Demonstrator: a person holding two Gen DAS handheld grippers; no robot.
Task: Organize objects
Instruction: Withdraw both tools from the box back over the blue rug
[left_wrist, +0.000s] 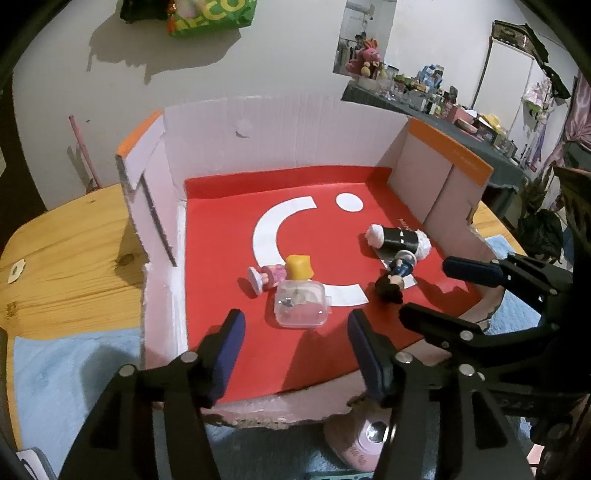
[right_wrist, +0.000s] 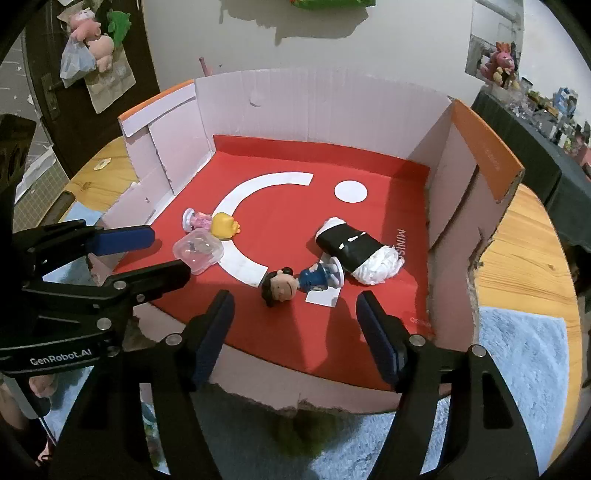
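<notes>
- Toys and small items are lying on the red floor of an open cardboard box (left_wrist: 280, 147) (right_wrist: 317, 103), which is sitting on a wooden tabletop (left_wrist: 70, 251) (right_wrist: 532, 236).
- Blonde doll (left_wrist: 284, 275) (right_wrist: 216, 223) in a pink dress is lying on its side near the middle of the box floor, across a white curved marking.
- Clear plastic case (left_wrist: 301, 304) (right_wrist: 198, 250) is lying flat, touching the blonde doll on the side nearer the cameras.
- Dark-haired doll (left_wrist: 393, 278) (right_wrist: 299, 284) in a blue outfit is lying on its side, with its base resting against a black roll.
- Black roll (left_wrist: 400, 238) (right_wrist: 354, 249), with white stuffing showing at both ends, is lying on its side near the right wall of the box.
- Left gripper (left_wrist: 293, 354) (right_wrist: 147, 254) is hovering over the near edge of the box with its jaws spread wide, holding nothing; the clear plastic case is lying just ahead of the gap.
- Right gripper (right_wrist: 295, 332) (left_wrist: 432, 291) is hovering over the near edge with its jaws spread wide, holding nothing; the dark-haired doll is lying just ahead of the gap.
- Blue fuzzy cloth (left_wrist: 62, 387) (right_wrist: 517, 354) is covering the tabletop in front of the box.
- Pink device (left_wrist: 364, 441) is lying on the cloth below the near edge of the box, partly hidden by the left gripper.
</notes>
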